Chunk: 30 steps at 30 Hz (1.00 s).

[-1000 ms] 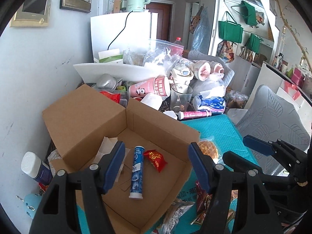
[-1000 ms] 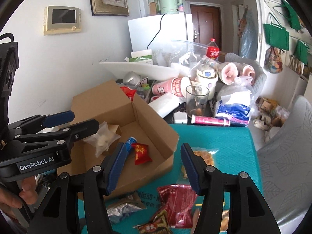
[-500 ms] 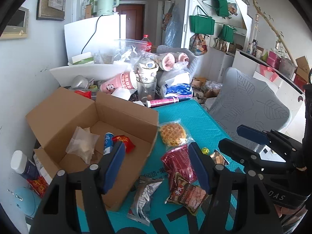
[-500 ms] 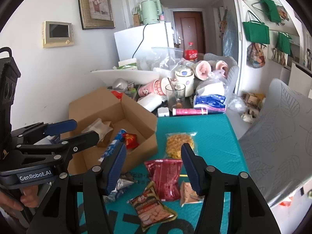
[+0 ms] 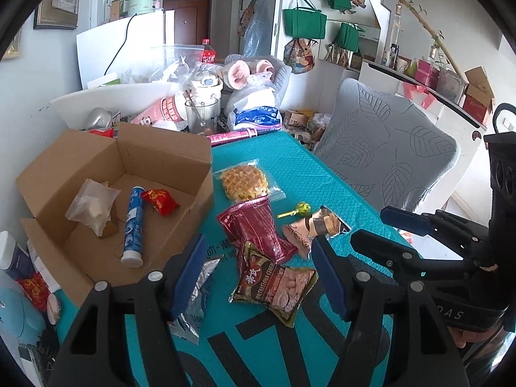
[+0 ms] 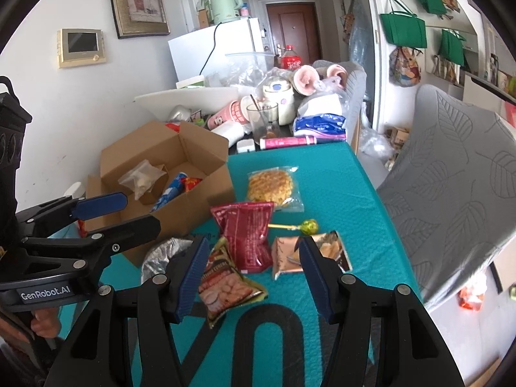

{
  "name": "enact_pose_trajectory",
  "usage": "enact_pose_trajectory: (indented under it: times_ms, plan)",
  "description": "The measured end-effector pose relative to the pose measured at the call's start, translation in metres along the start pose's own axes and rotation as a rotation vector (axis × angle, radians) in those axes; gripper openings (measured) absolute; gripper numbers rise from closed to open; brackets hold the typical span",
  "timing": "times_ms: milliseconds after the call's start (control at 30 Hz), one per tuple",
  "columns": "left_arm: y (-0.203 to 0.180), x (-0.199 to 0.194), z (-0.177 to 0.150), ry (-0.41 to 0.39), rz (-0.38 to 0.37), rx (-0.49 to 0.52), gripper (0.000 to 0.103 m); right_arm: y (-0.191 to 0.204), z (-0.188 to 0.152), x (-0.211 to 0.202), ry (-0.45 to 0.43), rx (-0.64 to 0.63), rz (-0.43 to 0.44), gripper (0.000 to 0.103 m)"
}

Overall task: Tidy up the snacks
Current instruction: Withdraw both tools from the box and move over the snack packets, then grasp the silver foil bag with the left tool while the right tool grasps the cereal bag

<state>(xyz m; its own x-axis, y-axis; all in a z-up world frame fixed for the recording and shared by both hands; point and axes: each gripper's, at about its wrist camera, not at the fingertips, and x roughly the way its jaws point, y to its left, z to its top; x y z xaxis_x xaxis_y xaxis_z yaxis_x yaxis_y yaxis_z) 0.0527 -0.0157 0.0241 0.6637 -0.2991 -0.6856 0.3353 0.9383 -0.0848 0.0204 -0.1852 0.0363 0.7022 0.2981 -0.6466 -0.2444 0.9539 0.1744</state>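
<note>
Crinkly foil and plastic is what's on the menu here: a dark red foil snack pouch (image 5: 254,229) lies flat on the teal bubble-textured table cover (image 5: 290,158), overlapping a brown peanut packet (image 5: 274,285) right below it, with a clear-wrapped round waffle (image 5: 245,182) touching its top edge, a tan and brown wrapped bar (image 5: 311,227) just beside it and a green lollipop on a yellow stick (image 5: 298,209) near that. A crumpled silver foil bag (image 6: 161,256) sits against the open brown cardboard box (image 5: 200,167), which already holds a blue tube, a small red packet and a clear bag. All of these look light, soft and a bit slippery, so I'd pinch a sealed end seam rather than the puffy middle (the waffle probably crumbles if squeezed). Left gripper (image 5: 258,274) and right gripper (image 6: 251,274) both hover over the pile with jaws about half apart and nothing between them. That cover looks cushioned and grippy enough. The room behind is cluttered: cups, bags and a glass at the table's far end, a grey leaf-pattern chair (image 5: 387,151) alongside, green tote bags on the wall.
</note>
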Motion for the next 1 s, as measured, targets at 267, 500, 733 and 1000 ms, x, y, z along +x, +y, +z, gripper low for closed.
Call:
enact_pose_trajectory:
  times_ms: [267, 500, 733, 1000]
  plan:
    - [0.015, 0.031, -0.036, 0.110, -0.019, -0.062, 0.066, -0.007, -0.031, 0.023, 0.089, 0.016, 0.036, 0.058]
    - [0.034, 0.043, -0.059, 0.140, 0.039, -0.103, 0.066, -0.005, -0.051, 0.051, 0.182, 0.023, 0.093, 0.058]
    - [0.051, 0.041, -0.067, 0.131, 0.050, -0.149, 0.066, 0.011, -0.050, 0.072, 0.224, -0.015, 0.149, 0.071]
    - [0.068, 0.042, -0.067, 0.126, 0.087, -0.173, 0.066, 0.031, -0.043, 0.103, 0.251, -0.117, 0.142, 0.079]
